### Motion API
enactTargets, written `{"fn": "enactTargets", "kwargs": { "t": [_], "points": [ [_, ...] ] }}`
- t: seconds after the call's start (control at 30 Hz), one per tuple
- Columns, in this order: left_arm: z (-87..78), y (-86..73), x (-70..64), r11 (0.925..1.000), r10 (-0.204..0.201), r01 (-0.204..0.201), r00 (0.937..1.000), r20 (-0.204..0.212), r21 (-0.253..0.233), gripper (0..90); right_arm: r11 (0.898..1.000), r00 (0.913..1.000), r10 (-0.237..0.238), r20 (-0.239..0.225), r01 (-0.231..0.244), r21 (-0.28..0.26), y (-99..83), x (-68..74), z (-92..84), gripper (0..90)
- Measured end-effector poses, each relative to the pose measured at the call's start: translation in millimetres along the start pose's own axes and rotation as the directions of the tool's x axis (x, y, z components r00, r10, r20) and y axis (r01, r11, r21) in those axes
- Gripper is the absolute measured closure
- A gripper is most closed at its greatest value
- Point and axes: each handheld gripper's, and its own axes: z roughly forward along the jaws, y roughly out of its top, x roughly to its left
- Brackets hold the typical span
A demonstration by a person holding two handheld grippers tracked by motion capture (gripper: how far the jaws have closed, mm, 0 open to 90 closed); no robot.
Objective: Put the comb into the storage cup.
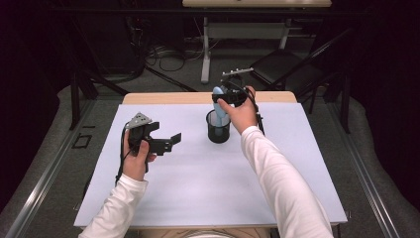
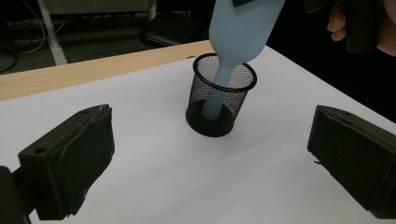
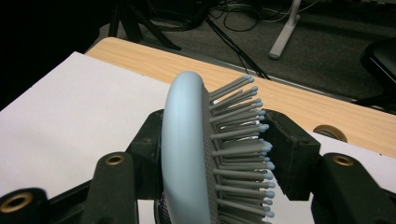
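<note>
A light blue hairbrush (image 1: 218, 100) stands head up, its handle (image 2: 218, 80) down inside a black mesh cup (image 1: 218, 130) on the white table sheet (image 1: 198, 188). My right gripper (image 1: 224, 98) is shut on the brush head. One pad lies against its smooth back (image 3: 184, 140) and the other against the bristle tips. In the left gripper view the brush (image 2: 243, 23) leans over the cup (image 2: 219, 109). My left gripper (image 1: 167, 143) hovers left of the cup, its jaws wide open around nothing (image 2: 210, 156).
The table's wooden far edge (image 1: 163, 97) runs just behind the cup. Beyond it are a desk leg (image 1: 205, 49), floor cables and a dark chair (image 1: 282, 64). White sheet stretches in front of the cup and to its right.
</note>
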Motion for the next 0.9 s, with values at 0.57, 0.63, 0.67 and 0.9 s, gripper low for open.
{"fn": "enactTargets", "kwargs": {
  "t": [0.57, 0.63, 0.67, 0.9],
  "points": [
    [0.1, -0.1, 0.1, 1.0000, -0.001, 0.001, 1.0000, 0.002, 0.002, 0.7, 1.000, 0.9995, 0.021, 0.022, -0.021, 0.000, 0.4, -1.4, -0.2, 23.3],
    [0.1, -0.1, 0.3, 1.0000, -0.003, 0.003, 1.0000, 0.003, -0.001, 0.7, 1.000, 0.9993, 0.025, 0.027, -0.024, -0.003, 0.7, -2.0, -0.4, 19.6],
    [-0.1, 0.0, 0.5, 1.0000, -0.003, 0.003, 1.0000, 0.005, 0.000, 0.7, 1.000, 0.9991, 0.028, 0.031, -0.027, -0.006, 0.8, -2.1, -0.5, 17.6],
    [-0.7, 0.4, 1.0, 1.0000, -0.005, 0.005, 1.0000, 0.004, -0.007, 0.7, 0.999, 0.9981, 0.047, 0.039, -0.047, -0.001, 0.8, -2.7, -0.2, 0.0]
  ]
}}
